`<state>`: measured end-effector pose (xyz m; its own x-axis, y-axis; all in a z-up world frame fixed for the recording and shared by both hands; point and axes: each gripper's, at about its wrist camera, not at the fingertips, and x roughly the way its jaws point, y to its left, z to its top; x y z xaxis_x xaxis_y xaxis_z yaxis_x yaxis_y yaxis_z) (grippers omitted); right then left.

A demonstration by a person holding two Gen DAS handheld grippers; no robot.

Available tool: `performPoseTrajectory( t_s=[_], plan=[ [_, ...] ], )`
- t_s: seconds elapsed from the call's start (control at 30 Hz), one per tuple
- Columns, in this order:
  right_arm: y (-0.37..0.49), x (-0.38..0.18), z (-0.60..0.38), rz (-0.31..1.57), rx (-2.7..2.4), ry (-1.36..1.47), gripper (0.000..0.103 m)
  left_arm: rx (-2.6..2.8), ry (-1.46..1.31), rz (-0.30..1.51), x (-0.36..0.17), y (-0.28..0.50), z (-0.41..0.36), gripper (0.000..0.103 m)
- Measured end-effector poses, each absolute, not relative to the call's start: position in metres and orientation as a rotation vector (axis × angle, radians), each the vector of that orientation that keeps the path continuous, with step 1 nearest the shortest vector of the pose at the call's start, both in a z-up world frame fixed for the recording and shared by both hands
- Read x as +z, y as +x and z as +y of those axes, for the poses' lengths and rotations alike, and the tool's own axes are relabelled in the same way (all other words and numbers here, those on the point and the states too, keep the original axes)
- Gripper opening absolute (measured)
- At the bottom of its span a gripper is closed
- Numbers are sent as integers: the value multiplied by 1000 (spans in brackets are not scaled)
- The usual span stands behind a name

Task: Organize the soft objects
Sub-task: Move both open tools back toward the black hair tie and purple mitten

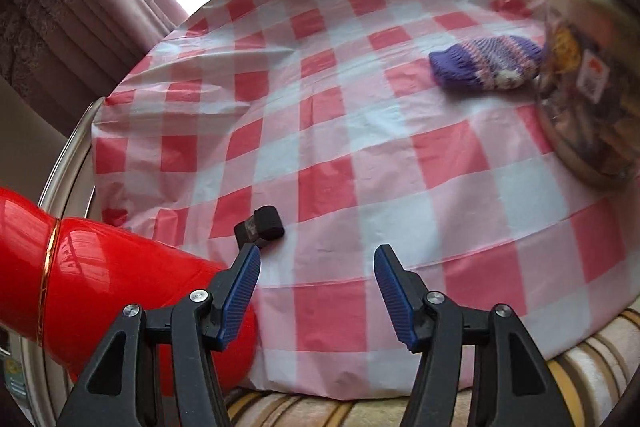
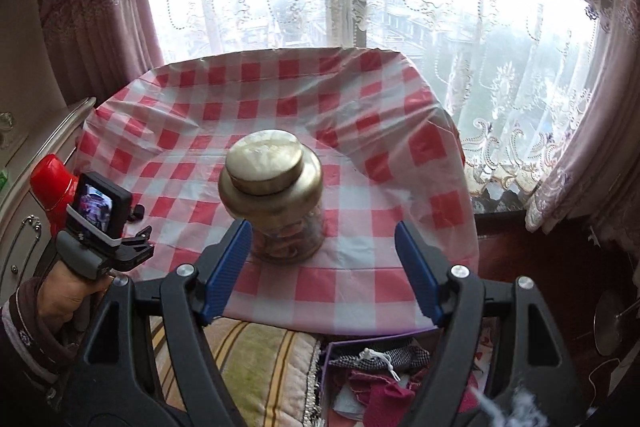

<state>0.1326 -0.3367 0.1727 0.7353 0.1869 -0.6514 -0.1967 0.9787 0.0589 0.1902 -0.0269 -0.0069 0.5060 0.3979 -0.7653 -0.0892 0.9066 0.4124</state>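
In the left wrist view a small black rolled cloth (image 1: 260, 227) lies on the checked tablecloth (image 1: 360, 155), just past my left finger. My left gripper (image 1: 316, 261) is open, nothing between its blue pads. A purple striped knitted hat (image 1: 488, 63) lies far right on the cloth, beside a glass jar (image 1: 580, 75). In the right wrist view my right gripper (image 2: 320, 231) hangs open above the table's near edge, with the gold-lidded jar (image 2: 272, 187) just beyond its fingers. A purple box (image 2: 372, 379) of soft clothes sits below. A hand holds the left gripper (image 2: 140, 245) at the left.
A red thermos (image 1: 100, 287) stands at the table's left edge, close to my left finger, and shows again as the red thermos (image 2: 52, 179). A striped cushion (image 2: 256, 359) lies under the near edge. A white dresser (image 2: 36, 163) stands left; curtains and a window are behind.
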Motion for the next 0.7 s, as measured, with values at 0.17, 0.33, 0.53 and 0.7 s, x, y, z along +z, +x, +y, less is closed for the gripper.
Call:
performPoseTrajectory(
  t_s=[0.17,0.33,0.53,0.7],
  plan=[
    [143,180,-308,700,274,-45,77,392,442,1048,-29,209,-8,60],
    [151,189,-286,681,322,-62,77,463,520,1077,-44,225,6,60],
    [164,192,-257,685,373,-90,77,503,491,1124,-56,244,25,60],
    [170,190,-238,686,405,-116,77,513,393,1151,-59,259,36,57]
  ],
)
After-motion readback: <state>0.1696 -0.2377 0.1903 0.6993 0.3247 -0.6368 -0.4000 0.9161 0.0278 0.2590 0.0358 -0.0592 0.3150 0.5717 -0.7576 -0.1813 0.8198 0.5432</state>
